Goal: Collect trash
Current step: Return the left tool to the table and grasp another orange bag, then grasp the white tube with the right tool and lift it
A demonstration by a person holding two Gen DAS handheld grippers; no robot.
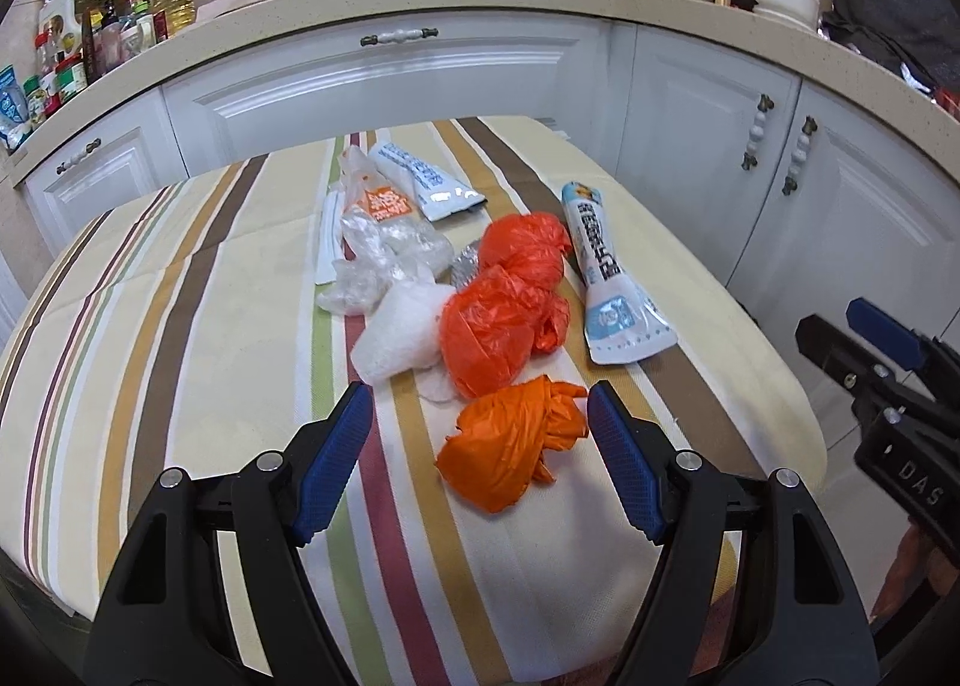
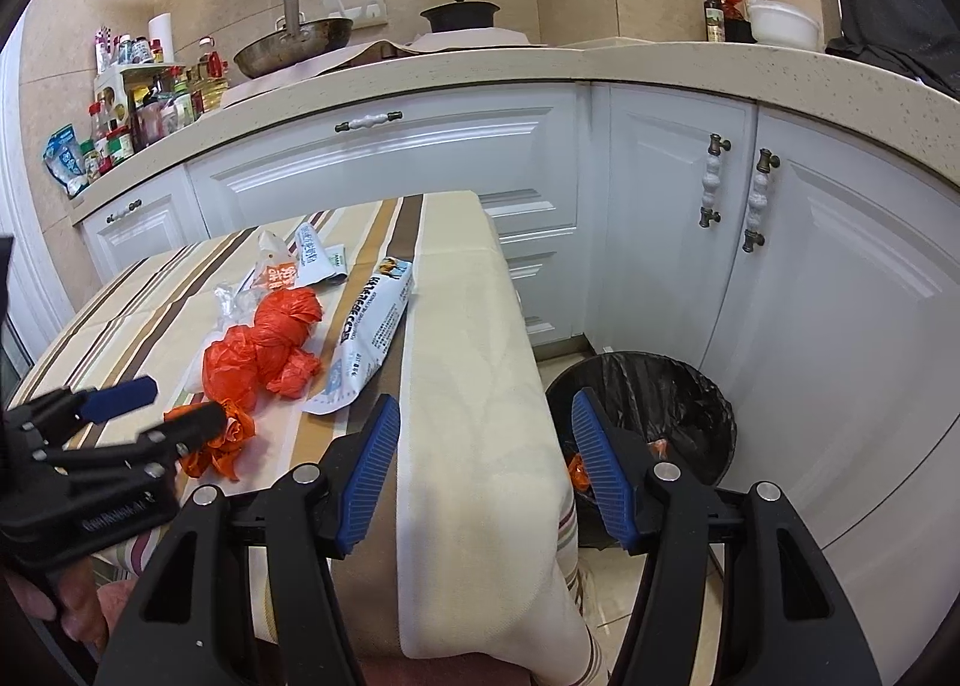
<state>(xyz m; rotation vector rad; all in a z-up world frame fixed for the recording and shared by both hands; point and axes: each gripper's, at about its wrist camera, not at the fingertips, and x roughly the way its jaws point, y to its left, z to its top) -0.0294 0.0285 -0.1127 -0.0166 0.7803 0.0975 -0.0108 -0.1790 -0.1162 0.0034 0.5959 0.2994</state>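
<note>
Kitchen cabinets (image 1: 384, 92) curve behind a striped table (image 1: 180, 326) in the left wrist view. Trash lies along the middle of it: clear plastic (image 1: 384, 248), a white wad (image 1: 399, 341), two red bags (image 1: 501, 320), two white pouches, and nearest, an orange bag (image 1: 510, 449). The left gripper (image 1: 480, 467) hangs just above that bag with its jaws spread wide, one on each side, gripping nothing. The bag's long axis runs diagonally, its twisted end pointing away and right. This looks like the reach before a pick; the next move calls for lowering and closing.

From the right wrist view, the right gripper (image 2: 486, 473) hovers over the table's right edge, jaws released and empty. A black-lined bin (image 2: 654, 386) stands on the floor just beside the table, with orange scraps inside. The long pouch (image 2: 372, 338) points away towards the cabinets.
</note>
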